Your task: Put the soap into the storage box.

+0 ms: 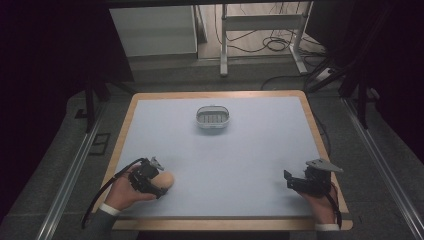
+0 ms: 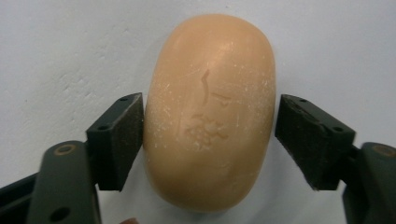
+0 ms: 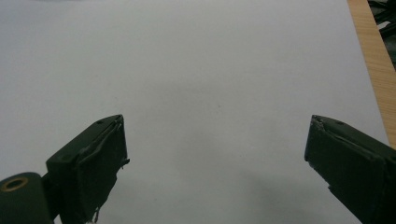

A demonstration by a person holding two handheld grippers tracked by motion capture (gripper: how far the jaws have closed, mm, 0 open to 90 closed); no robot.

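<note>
I see a peach-coloured bar of soap (image 2: 209, 112) lying on the pale blue table mat (image 1: 240, 150), at about 8 o'clock of the mat in the high view, near its front-left corner. In the left gripper view the soap lies lengthwise between the two black jaws. The jaw on the left side of that view is touching the soap or almost touching it; the jaw on the right side stands a little apart, with a narrow strip of mat between them. So the left gripper (image 1: 152, 181) is spread around the soap and is not clenched on it. My left hand (image 1: 122, 192) holds this gripper low over the mat.

At 12 o'clock of the mat, well apart from the soap, stands a small oval soap dish (image 1: 213, 119) with a ribbed inside.

The right gripper (image 3: 215, 168) is at about 4 o'clock, near the wooden edge of the table (image 1: 325, 150). Its jaws are wide apart and hold nothing, with only bare mat between them. My right hand (image 1: 322, 202) grips it from behind.
</note>
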